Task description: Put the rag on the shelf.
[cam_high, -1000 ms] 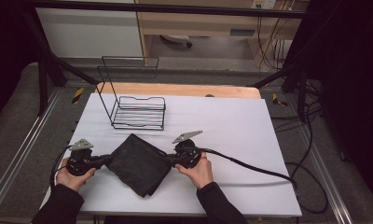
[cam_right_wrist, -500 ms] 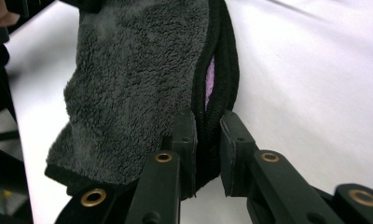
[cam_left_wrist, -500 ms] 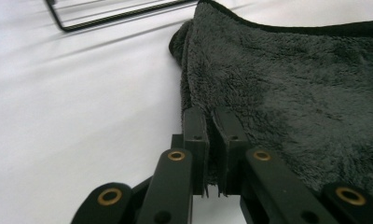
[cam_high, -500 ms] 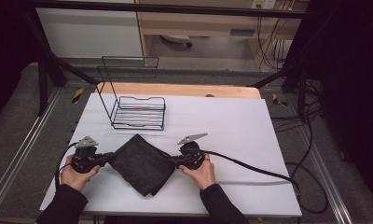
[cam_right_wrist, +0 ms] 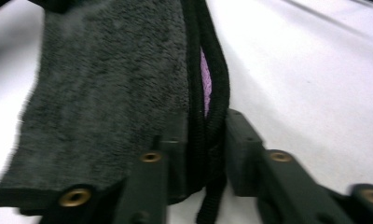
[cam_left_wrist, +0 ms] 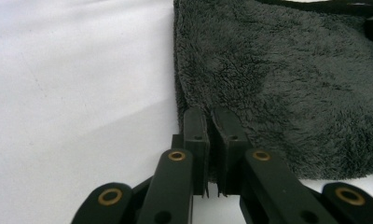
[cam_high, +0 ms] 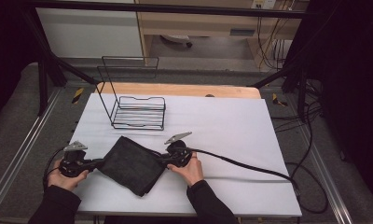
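The dark towel (cam_high: 131, 164) is held flat on the counter (cam_high: 231, 126): its left corner is clamped by the left tool (cam_left_wrist: 209, 140), its right hem straddled by the right tool (cam_right_wrist: 205, 154), whose jaws have just been loosening.

dark fleecy towel (cam_high: 131, 164) (folded) on table

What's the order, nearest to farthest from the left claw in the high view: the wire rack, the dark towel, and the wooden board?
1. The dark towel, right at the left claw, which is shut on its corner.
2. The wire rack, farther back on the white table.
3. The wooden board, along the table's far edge.
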`<state>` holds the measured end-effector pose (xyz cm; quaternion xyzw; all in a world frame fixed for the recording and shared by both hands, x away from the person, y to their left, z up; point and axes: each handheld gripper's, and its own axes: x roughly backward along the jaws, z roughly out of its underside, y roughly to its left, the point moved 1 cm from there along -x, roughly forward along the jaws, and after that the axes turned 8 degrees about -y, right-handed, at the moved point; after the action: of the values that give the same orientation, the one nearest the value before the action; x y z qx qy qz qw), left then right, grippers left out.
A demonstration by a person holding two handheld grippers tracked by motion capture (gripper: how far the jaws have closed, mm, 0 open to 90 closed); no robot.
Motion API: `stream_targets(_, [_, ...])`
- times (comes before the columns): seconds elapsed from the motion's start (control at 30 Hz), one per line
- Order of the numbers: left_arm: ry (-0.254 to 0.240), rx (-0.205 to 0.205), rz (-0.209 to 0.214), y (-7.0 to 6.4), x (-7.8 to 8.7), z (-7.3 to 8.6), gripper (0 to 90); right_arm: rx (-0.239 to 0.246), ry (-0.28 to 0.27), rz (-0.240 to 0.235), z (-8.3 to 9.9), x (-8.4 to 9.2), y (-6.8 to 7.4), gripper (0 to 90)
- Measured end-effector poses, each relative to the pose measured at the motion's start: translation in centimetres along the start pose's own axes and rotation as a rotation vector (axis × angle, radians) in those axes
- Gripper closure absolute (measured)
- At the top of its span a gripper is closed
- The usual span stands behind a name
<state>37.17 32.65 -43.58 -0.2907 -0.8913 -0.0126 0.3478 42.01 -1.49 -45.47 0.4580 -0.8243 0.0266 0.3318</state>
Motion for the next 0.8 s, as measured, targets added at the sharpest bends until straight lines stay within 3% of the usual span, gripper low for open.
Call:
stream_targets(0.13, [0.002,-0.006,-0.002,0.0,-0.1,0.1,84.2,-0.020,-0.014,-0.001,0.3,0.7,-0.5,60.6])
stream_targets(0.17, [0.002,-0.008,0.000,0.0,-0.1,0.2,84.0,-0.029,-0.038,-0.001,0.6,1.6,-0.8,59.6])
stream_targets(0.27, [0.004,-0.010,0.001,0.0,-0.2,0.2,83.9,-0.025,-0.048,0.002,0.9,2.5,-1.0,64.3])
stream_targets(0.3, [0.007,-0.011,0.000,0.0,-0.2,0.2,83.8,-0.002,-0.018,0.026,1.3,3.0,-1.1,67.9])
stream_targets(0.43, [0.005,-0.013,-0.005,-0.1,-0.3,0.1,83.5,-0.005,-0.004,-0.009,1.9,2.4,-0.8,69.7])
stream_targets(0.57, [0.001,-0.012,-0.004,0.0,-0.3,0.2,83.1,-0.005,-0.006,-0.007,2.2,2.1,-0.8,73.6])
stream_targets(0.6, [-0.001,-0.011,-0.003,0.0,-0.3,0.2,83.0,0.001,-0.002,-0.004,2.3,2.2,-0.7,84.2])
stream_targets(0.63, [-0.001,-0.010,-0.003,0.0,-0.3,0.2,83.0,0.004,0.005,-0.001,2.3,2.2,-0.6,89.0])
stream_targets(0.8, [-0.007,-0.016,-0.005,-0.1,-0.2,0.1,83.5,-0.008,-0.028,0.016,1.5,3.3,-0.8,90.0])
